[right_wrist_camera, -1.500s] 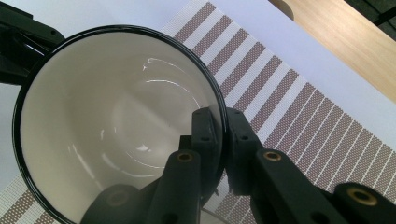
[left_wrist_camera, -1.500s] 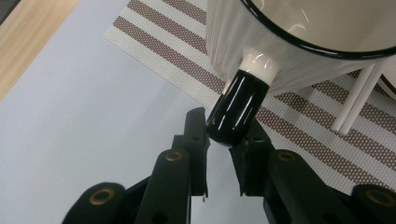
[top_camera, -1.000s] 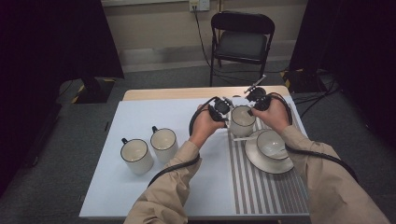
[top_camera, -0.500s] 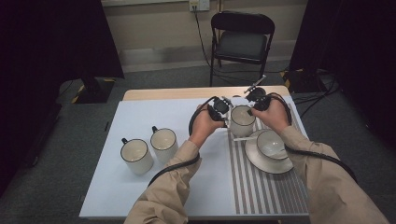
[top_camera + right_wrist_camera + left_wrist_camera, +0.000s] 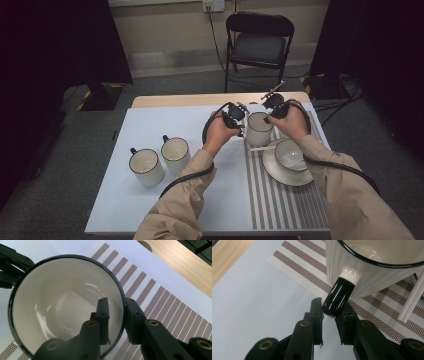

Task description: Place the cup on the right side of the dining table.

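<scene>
A white mug [image 5: 260, 128] stands at the far edge of the striped placemat [image 5: 285, 200] on the table [image 5: 150, 210], with the left tongs [image 5: 329, 315] clenched on its black handle [image 5: 338, 296]. The right tongs [image 5: 116, 308] straddle the rim, one jaw inside, one outside; they have just been opening and seem to have released the wall, though the gap is hard to judge.

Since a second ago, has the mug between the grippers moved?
No. The mug sits at the same spot on the striped mat, just behind the saucer.
</scene>
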A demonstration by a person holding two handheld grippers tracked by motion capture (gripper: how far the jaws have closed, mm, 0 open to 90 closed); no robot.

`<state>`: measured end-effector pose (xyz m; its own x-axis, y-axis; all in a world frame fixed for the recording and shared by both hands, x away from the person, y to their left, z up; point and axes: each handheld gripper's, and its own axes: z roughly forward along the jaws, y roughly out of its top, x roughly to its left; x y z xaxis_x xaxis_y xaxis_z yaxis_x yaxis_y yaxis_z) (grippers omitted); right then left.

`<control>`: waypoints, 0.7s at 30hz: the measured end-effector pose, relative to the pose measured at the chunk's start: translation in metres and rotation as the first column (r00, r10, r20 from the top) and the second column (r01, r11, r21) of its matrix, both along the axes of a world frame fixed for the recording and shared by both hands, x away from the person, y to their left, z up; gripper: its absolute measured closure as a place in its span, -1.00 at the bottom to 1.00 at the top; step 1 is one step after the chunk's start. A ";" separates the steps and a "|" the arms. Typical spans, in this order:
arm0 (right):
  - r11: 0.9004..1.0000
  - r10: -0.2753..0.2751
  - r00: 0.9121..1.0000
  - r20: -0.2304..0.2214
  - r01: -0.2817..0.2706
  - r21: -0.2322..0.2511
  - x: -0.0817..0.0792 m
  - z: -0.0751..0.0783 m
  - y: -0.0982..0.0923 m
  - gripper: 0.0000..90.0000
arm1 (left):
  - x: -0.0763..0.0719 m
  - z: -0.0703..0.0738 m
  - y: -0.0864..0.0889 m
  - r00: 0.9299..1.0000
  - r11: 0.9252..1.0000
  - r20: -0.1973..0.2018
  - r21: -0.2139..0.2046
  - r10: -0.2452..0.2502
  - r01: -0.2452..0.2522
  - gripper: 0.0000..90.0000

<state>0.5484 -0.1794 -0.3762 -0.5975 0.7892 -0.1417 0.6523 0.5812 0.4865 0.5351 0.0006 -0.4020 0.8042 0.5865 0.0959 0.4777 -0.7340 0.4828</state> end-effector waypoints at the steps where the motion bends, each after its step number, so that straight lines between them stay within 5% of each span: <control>1: 1.000 0.002 1.000 0.001 -0.002 -0.001 0.000 0.000 0.000 0.63 | 0.000 -0.001 0.000 1.000 1.000 -0.006 -0.002 0.001 -0.001 0.67; 10: 1.000 -0.001 1.000 0.026 0.001 0.012 -0.001 0.004 -0.004 0.24 | -0.003 0.001 0.001 0.999 0.999 0.009 -0.018 -0.032 0.032 0.49; 21: 0.998 0.007 0.998 0.055 -0.011 0.066 -0.008 0.010 -0.007 -0.15 | -0.006 0.005 0.008 1.000 0.999 0.012 -0.025 -0.023 0.023 -0.20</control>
